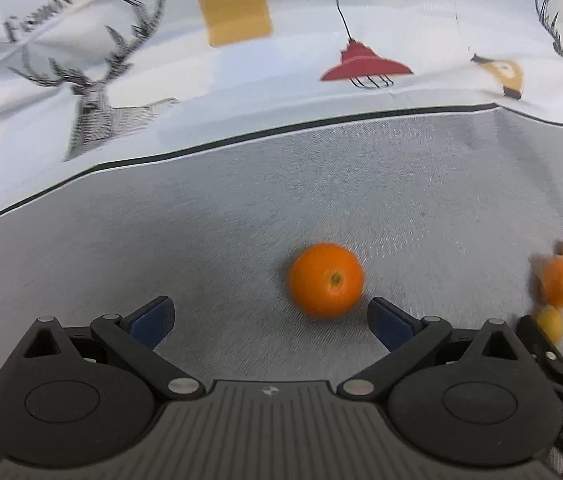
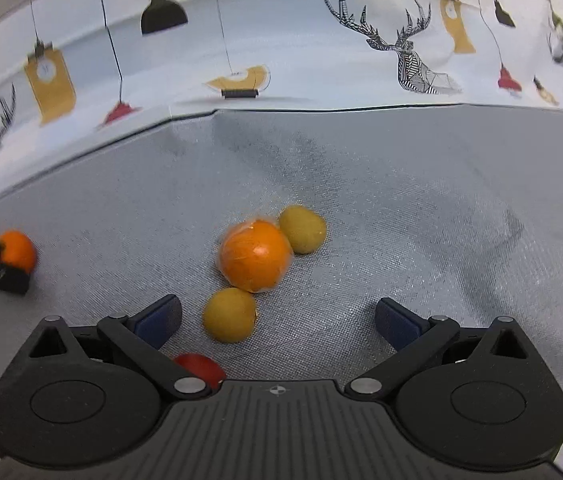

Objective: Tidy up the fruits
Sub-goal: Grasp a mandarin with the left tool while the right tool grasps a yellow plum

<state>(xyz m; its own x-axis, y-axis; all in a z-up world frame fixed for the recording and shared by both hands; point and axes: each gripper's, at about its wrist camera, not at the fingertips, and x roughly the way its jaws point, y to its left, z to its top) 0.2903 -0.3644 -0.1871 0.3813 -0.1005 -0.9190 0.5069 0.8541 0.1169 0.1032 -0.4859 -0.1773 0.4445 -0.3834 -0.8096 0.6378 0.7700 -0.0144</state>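
Nearest the lens in each wrist view, the black claw housing is seen, with both blue-padded fingers spread wide and nothing pressed between them.

Left claw (image 1: pixel 269 318): released. A bare orange (image 1: pixel 326 279) is seen on the grey woven bench cover (image 1: pixel 201 240), just ahead of the fingertips and toward the right finger; contact with that finger cannot be confirmed.

Right claw (image 2: pixel 277 320): released. A yellow fruit (image 2: pixel 229 314) is seen between the fingers, closer to the left one, untouched by either pad.

Backdrop: a white printed sheet (image 2: pixel 301 60) with deer heads, hanging lamps and lettering is noted behind the bench.

Fruits, largest first:
- Wrapped orange (image 2: pixel 255 255), in a clear film, is seen at mid-bench in the right wrist view, touching a yellow fruit on either side.
- Bare orange, well apart from that cluster to its left, partly hidden in the right wrist view by the left claw's black body.
- Second yellow fruit (image 2: pixel 302 229), set behind and right of the wrapped orange.
- Red fruit (image 2: pixel 197 364), partly hidden under the right claw's left linkage; kind cannot be told.
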